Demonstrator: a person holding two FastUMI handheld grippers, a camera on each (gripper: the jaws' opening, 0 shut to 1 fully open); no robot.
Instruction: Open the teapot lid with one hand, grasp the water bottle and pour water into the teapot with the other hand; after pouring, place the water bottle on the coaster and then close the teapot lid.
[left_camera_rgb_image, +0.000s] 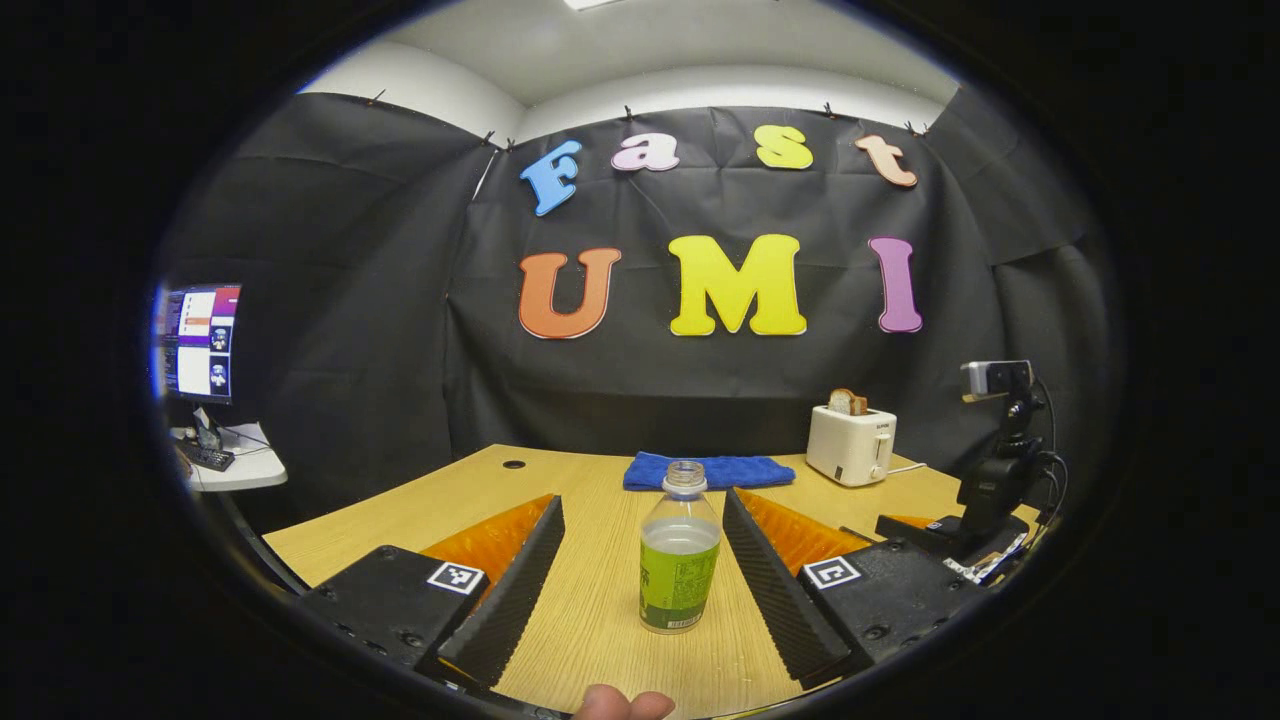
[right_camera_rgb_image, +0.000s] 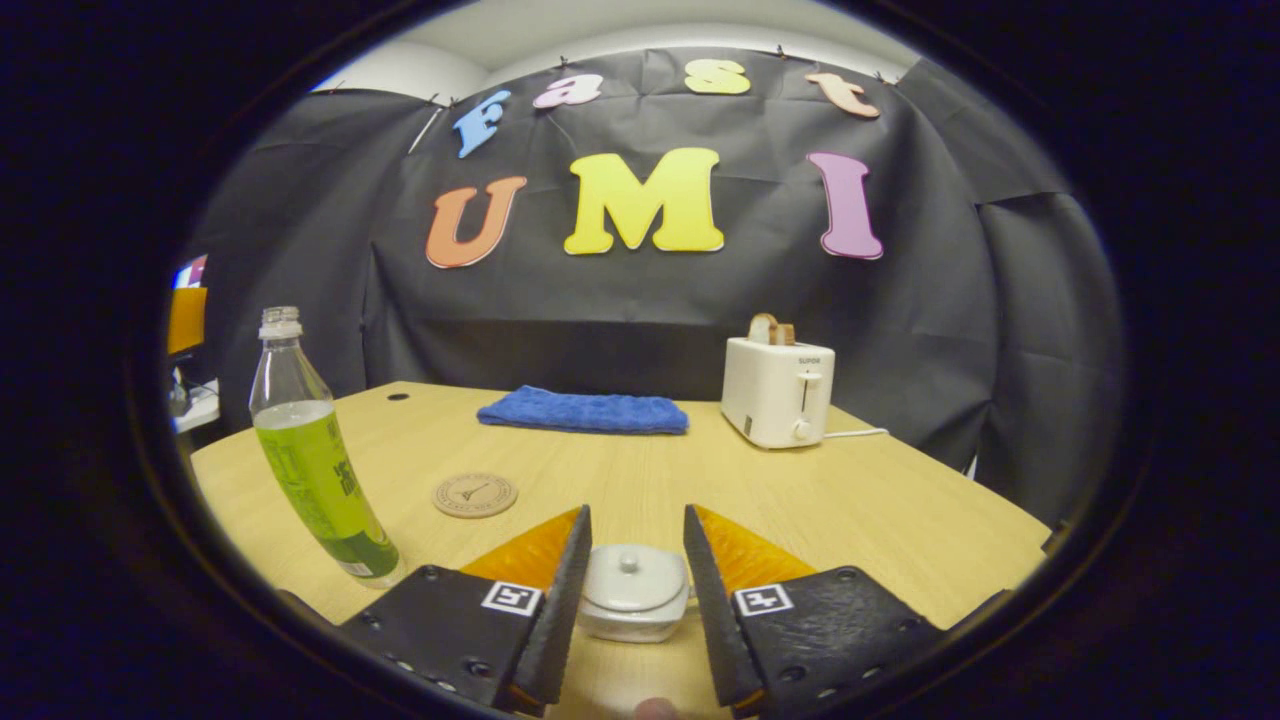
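Partly claw-hidden teapot (right_camera_rgb_image: 633, 604), lid on

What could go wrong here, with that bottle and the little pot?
1. The clear plastic water bottle with the green label has no cap, so a clumsy squeeze by the left gripper might tip and spill it.
2. The white teapot's lid has a tiny knob; the right gripper could slip off it.

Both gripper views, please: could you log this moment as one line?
left gripper: open around water bottle | right gripper: open around teapot | lid: on | coaster: bare
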